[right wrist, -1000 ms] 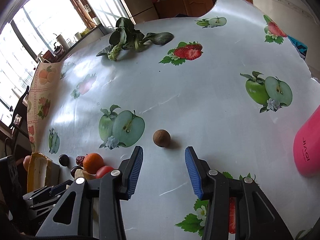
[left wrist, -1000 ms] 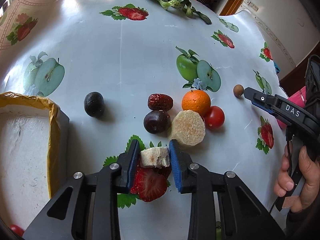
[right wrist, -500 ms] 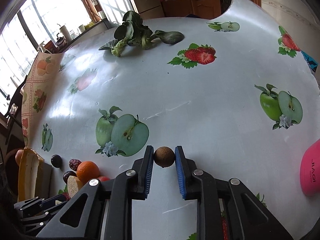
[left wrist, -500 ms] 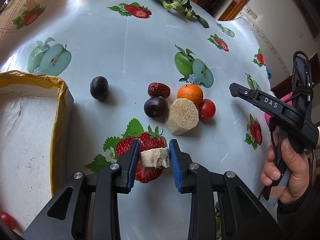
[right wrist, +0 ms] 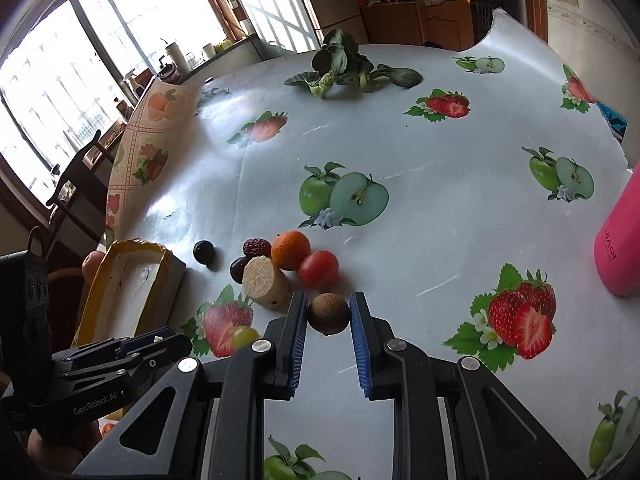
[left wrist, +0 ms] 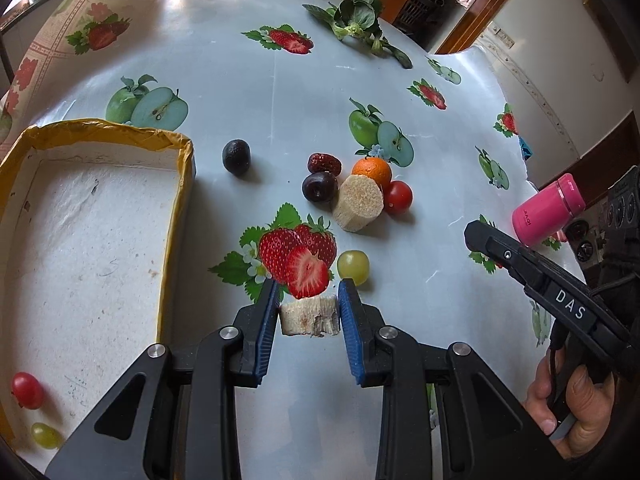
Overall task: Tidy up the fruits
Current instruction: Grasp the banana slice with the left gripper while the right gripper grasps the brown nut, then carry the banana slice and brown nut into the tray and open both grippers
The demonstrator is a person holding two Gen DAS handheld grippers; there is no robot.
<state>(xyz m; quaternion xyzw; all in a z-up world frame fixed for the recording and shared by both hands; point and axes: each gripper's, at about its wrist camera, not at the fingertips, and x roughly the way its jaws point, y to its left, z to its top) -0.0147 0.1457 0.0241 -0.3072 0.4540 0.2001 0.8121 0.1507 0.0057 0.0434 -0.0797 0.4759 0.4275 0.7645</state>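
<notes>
My left gripper (left wrist: 308,312) is shut on a pale banana piece (left wrist: 309,316), held above the cloth just right of the white foam tray (left wrist: 176,184). My right gripper (right wrist: 329,314) is shut on a small brown round fruit (right wrist: 329,314), lifted near the fruit pile. That pile holds an orange (left wrist: 372,171), a red tomato (left wrist: 397,197), a dark plum (left wrist: 319,187), a red date (left wrist: 324,163) and a beige cut chunk (left wrist: 359,204). A dark fruit (left wrist: 237,155) lies alone. A green grape (left wrist: 353,266) sits near my left fingertips. Inside the tray lie a red cherry tomato (left wrist: 27,390) and a green grape (left wrist: 46,435).
A pink bottle (left wrist: 548,210) lies at the table's right edge, and it stands out at the right in the right wrist view (right wrist: 618,236). Leafy greens (left wrist: 356,20) rest at the far side. A person's hand (left wrist: 576,396) holds the right gripper handle.
My right gripper closed on the brown fruit and carried it toward the fruit pile. My left gripper drew back with the banana piece, uncovering the green grape and the tray's inside.
</notes>
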